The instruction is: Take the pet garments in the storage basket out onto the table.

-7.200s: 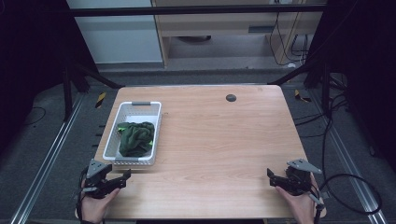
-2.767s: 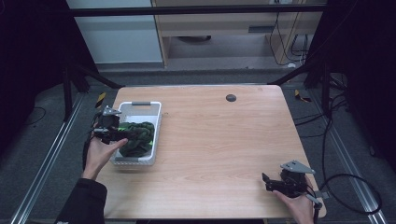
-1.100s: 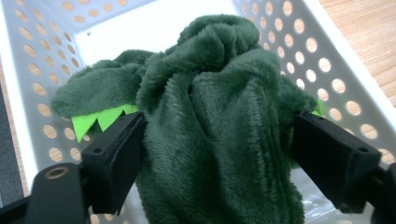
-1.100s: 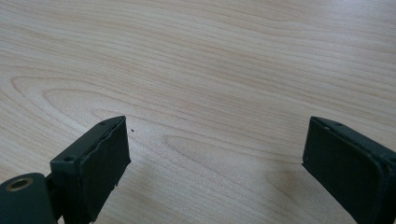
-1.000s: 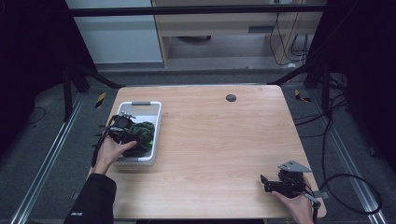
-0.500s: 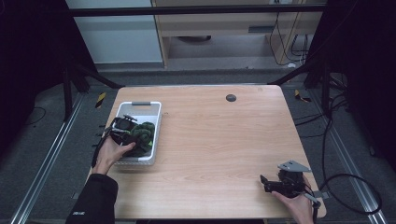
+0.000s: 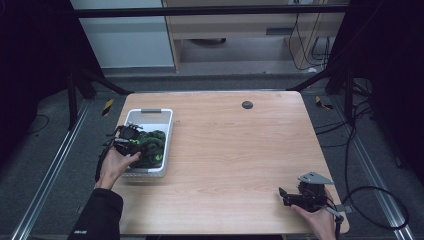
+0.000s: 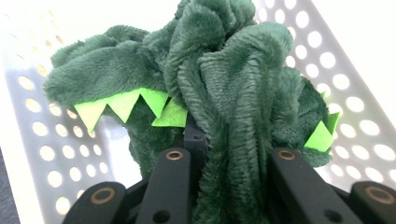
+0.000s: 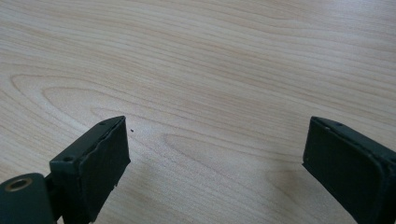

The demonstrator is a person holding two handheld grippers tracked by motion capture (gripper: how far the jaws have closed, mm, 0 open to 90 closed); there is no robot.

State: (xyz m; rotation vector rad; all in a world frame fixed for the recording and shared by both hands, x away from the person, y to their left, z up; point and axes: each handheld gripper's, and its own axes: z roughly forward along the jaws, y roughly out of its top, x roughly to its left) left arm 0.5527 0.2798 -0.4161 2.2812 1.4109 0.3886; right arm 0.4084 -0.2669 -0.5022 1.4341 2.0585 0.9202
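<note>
Green plush toy (image 8: 224, 93), dark fur with bright green felt teeth, lies inside the white perforated basket (image 7: 162, 131) at the left of the high view. Left gripper (image 7: 131, 145) is in the basket, jaws clamped on a fold of the plush, seen between them at the lower centre of the left gripper view. Right gripper (image 7: 296, 196) sits at the lower right of the high view, jaws spread wide, nothing between them, over bare wooden table (image 9: 224, 70). A small dark disc (image 7: 247, 104) lies at upper centre.
</note>
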